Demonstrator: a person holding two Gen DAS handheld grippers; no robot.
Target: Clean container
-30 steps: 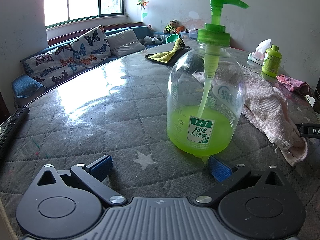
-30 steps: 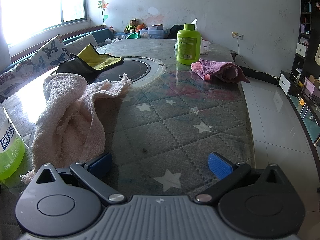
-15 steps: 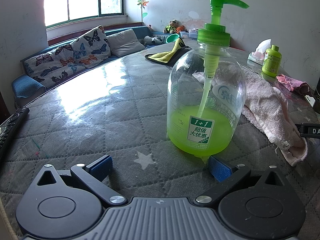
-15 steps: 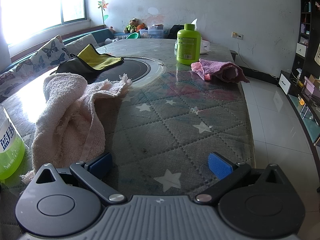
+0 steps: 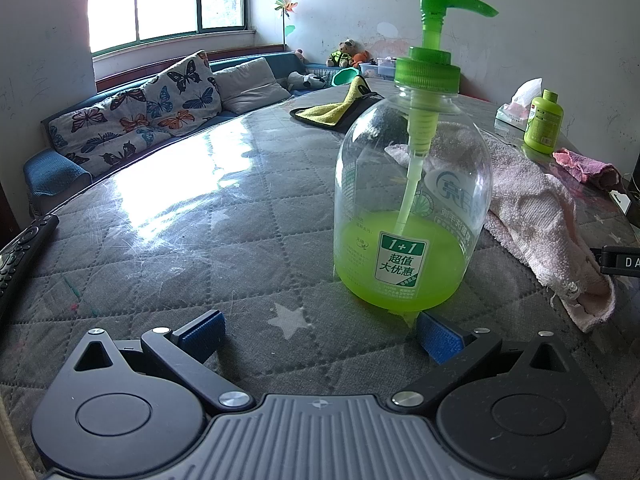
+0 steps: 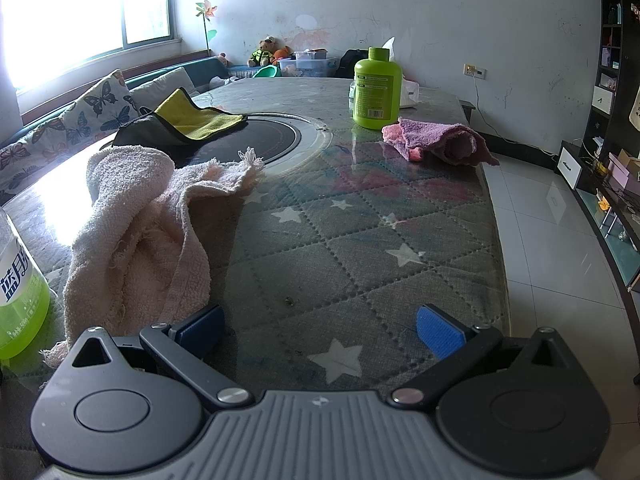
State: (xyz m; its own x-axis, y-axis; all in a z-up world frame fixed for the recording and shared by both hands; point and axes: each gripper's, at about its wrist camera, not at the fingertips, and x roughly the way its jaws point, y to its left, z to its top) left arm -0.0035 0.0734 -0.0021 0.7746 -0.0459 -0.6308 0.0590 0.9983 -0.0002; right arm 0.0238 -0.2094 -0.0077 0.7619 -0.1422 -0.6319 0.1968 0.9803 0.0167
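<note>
A clear pump bottle (image 5: 412, 208) with a green pump head and green liquid in its lower third stands upright on the quilted star-pattern table (image 5: 224, 240). My left gripper (image 5: 320, 330) is open and empty just in front of it, its right fingertip close to the bottle's base. A pale pink towel (image 5: 536, 216) lies crumpled right of the bottle. In the right wrist view the towel (image 6: 140, 216) lies ahead on the left, and the bottle's edge (image 6: 18, 300) shows at far left. My right gripper (image 6: 320, 326) is open and empty over the table.
A small green bottle (image 6: 377, 88) and a purple-pink cloth (image 6: 436, 142) sit at the far right. A yellow and black cloth (image 6: 188, 120) lies by a round black inset (image 6: 264, 136). A remote control (image 5: 24, 248) lies at the left edge. The table's right edge drops to a tiled floor (image 6: 560, 240).
</note>
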